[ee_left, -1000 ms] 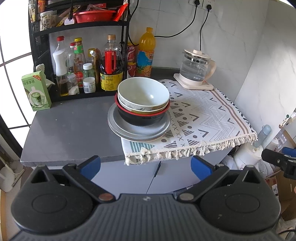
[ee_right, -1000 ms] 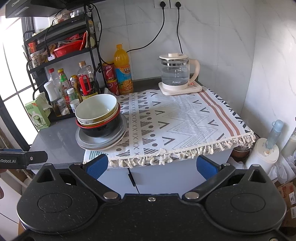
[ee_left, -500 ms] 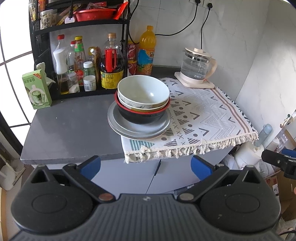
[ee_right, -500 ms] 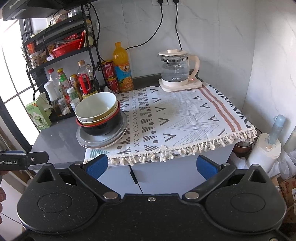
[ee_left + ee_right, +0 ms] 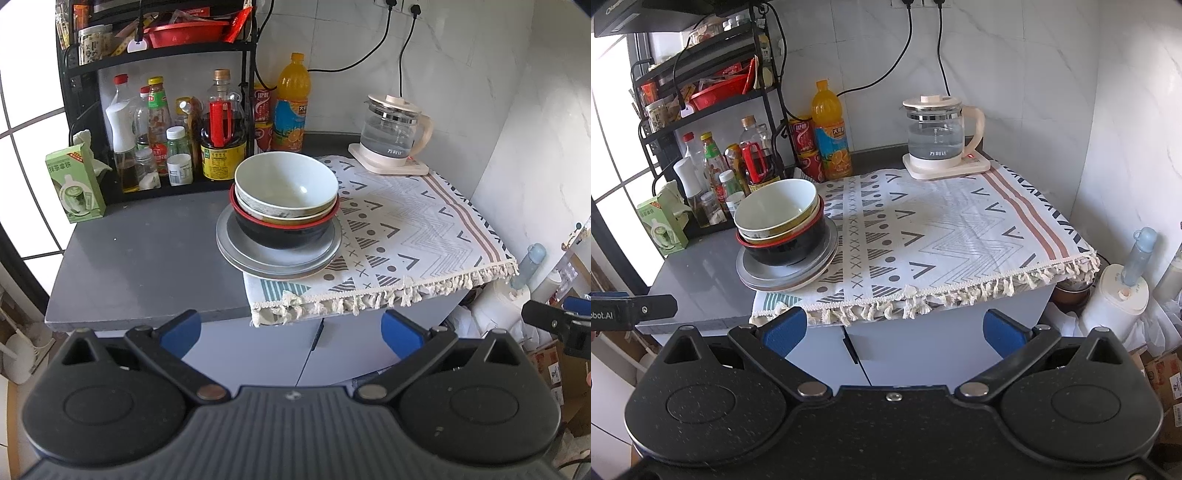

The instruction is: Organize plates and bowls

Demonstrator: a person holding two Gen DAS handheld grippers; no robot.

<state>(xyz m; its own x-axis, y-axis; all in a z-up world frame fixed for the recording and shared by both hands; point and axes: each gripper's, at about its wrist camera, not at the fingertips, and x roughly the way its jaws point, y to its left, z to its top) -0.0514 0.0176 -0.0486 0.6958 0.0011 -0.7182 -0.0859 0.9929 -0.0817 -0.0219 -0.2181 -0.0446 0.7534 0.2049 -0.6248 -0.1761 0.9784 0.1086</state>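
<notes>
- Plates and bowls formed one stack ahead of both grippers, straddling the bare grey countertop (image 5: 147,251) and the edge of the patterned tablecloth (image 5: 960,236).
- Two grey plates (image 5: 280,258) sat at the bottom, dead ahead of the left gripper (image 5: 291,326) and ahead-left of the right gripper (image 5: 894,328).
- A black bowl with a red rim (image 5: 284,232) rested on the plates, with a tan-rimmed bowl nested inside it.
- A white bowl (image 5: 286,184) topped the stack, tilted slightly.
- Both grippers hung below the counter edge, well short of the stack, jaws spread wide and holding nothing.
- Risks, as I judged them: the stack's base half on cloth could rock; lifting the nested bowls together could drag a lower one along; a sideways nudge could send the stack into the condiment bottles (image 5: 166,140) just behind it; snagging the cloth fringe could pull the glass kettle (image 5: 938,136) at the far right.
</notes>
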